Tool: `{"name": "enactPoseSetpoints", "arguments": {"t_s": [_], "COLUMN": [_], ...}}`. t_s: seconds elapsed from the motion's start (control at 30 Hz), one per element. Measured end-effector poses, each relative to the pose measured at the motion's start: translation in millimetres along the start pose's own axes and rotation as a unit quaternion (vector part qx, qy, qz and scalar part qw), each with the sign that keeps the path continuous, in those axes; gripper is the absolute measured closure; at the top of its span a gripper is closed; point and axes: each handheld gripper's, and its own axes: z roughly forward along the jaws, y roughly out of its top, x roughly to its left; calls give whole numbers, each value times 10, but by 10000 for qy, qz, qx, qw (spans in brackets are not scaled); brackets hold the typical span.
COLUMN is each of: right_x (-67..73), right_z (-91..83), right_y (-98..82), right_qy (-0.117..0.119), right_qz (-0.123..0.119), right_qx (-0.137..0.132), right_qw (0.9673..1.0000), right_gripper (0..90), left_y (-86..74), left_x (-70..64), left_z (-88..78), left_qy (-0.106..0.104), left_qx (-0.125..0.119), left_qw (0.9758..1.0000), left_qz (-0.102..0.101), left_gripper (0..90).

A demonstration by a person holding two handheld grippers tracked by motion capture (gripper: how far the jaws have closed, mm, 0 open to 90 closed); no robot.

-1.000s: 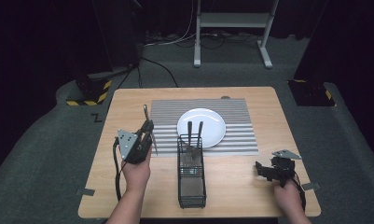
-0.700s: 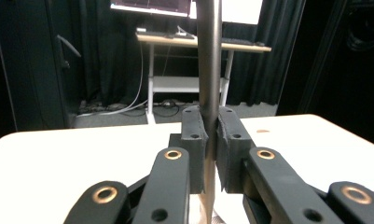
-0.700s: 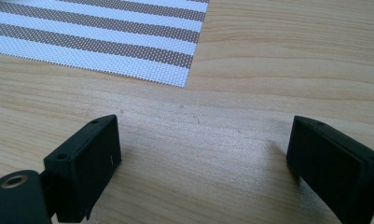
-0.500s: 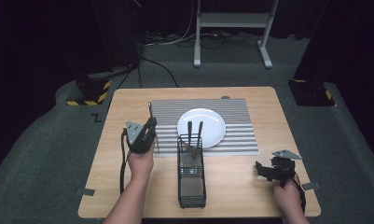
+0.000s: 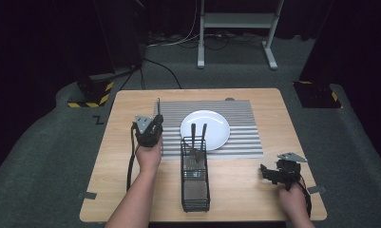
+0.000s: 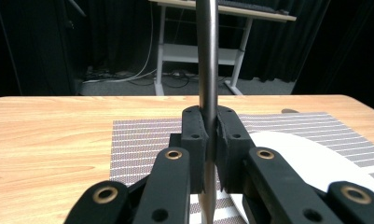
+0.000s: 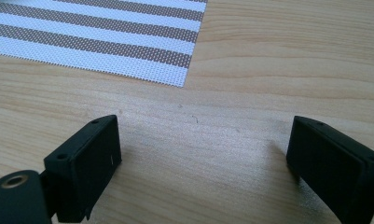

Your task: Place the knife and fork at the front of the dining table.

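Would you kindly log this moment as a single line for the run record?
left hand-held gripper: shut on utensil | right hand-held gripper: open, above table

Left hand-held gripper point(image 5: 156, 124): black body, grey three-cornered plate on top, black cable trailing along the forearm. In the left gripper view point(image 6: 211, 140), two black block pads on black link arms, brass-coloured bushings at the pivots, small dark screw holes in the pad faces.

Right hand-held gripper point(image 5: 270, 173): black, same grey plate on top, cable looping by the wrist. In the right gripper view point(image 7: 201, 163), rectangular matte black pads with small holes on top and one brass bushing at lower left.

Forearms bare, no sleeves or gloves in the high view.
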Motion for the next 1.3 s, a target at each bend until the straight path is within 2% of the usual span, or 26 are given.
{"name": "enactPoseSetpoints", "arguments": {"t_s": [0.07,0.37,0.57,0.67,0.8,0.93,1.07,1.3], "right_x": [0,4,4,5,4,5,6,6], "right_z": [0,5,5,4,4,3,3,3], "right_y": [0,4,4,4,3,3,2,3], "right_qy": [-1,-19,-19,-20,-19,-20,-19,-18], "right_qz": [1,14,14,15,15,14,15,15], "right_qx": [1,-1,-1,-2,-2,-3,-2,-2], "right_qw": [10000,10000,10000,10000,10000,10000,10000,10000], "right_gripper": [96,95,95,95,96,96,96,96], "left_y": [-3,5,-4,-12,-52,-88,-129,-169], "left_x": [-11,6,8,31,62,110,138,145], "left_z": [69,320,417,501,619,699,765,838], "left_qy": [41,250,258,257,305,331,335,401], "left_qx": [54,375,507,544,683,781,852,956], "left_qw": [10000,9989,9983,9979,9966,9950,9938,9927], "left_qz": [23,-132,-149,-220,-334,-535,-624,-624], "left_gripper": [828,830,830,831,831,830,829,829]}}
